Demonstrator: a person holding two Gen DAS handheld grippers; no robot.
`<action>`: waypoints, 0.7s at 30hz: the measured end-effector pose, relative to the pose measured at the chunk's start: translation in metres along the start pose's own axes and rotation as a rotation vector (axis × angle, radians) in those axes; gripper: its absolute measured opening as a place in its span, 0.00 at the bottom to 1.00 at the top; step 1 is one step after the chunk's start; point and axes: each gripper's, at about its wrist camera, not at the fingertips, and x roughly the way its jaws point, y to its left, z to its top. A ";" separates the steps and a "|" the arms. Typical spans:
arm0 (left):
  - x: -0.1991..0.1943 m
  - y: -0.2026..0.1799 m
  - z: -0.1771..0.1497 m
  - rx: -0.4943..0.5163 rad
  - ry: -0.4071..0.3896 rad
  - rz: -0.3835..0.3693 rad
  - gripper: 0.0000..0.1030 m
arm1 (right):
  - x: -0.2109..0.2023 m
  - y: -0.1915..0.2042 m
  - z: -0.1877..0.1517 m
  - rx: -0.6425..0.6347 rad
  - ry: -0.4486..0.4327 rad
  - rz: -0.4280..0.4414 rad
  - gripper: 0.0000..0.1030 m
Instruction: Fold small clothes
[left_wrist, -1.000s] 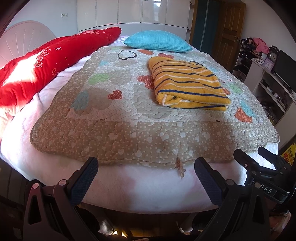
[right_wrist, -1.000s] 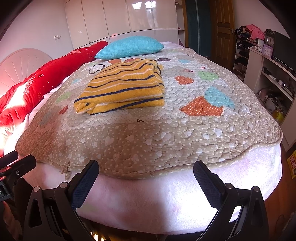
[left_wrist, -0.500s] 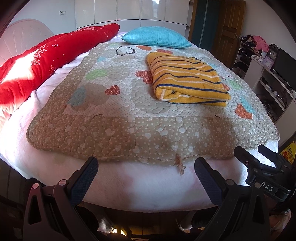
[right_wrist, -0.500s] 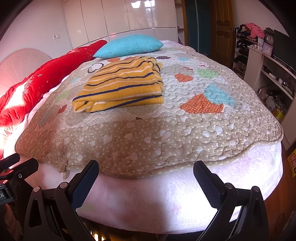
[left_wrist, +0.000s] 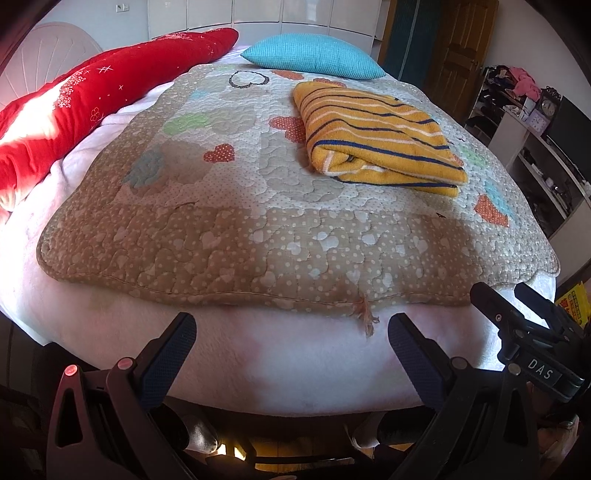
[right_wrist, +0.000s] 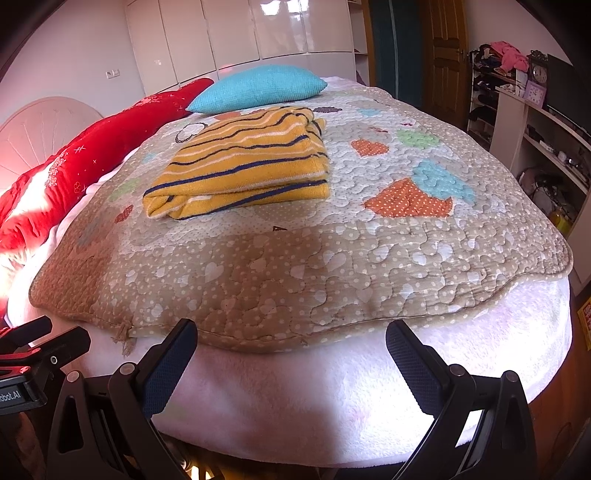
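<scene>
A yellow garment with dark blue and white stripes lies folded into a flat bundle on the quilted bedspread, toward the far middle; it also shows in the right wrist view. My left gripper is open and empty, held at the near edge of the bed, well short of the garment. My right gripper is open and empty, also at the near edge. The right gripper's body shows at the right of the left wrist view.
A turquoise pillow lies at the head of the bed and a red duvet along its left side. Shelves with clutter stand to the right, a wooden door behind. A pink sheet hangs over the near edge.
Both grippers have moved slightly forward and up over the near bed edge, so the folded garment sits a little closer in view. Both stay open. The garment has not moved.
</scene>
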 end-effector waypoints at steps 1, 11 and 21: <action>0.001 0.000 0.000 -0.001 0.004 -0.002 1.00 | 0.001 0.000 0.000 0.001 0.001 0.000 1.00; 0.013 0.005 -0.002 -0.021 0.042 -0.015 1.00 | 0.007 -0.001 0.000 0.004 0.005 0.000 1.00; 0.016 0.007 -0.003 -0.026 0.055 -0.021 1.00 | 0.008 0.008 0.002 -0.028 -0.003 0.002 1.00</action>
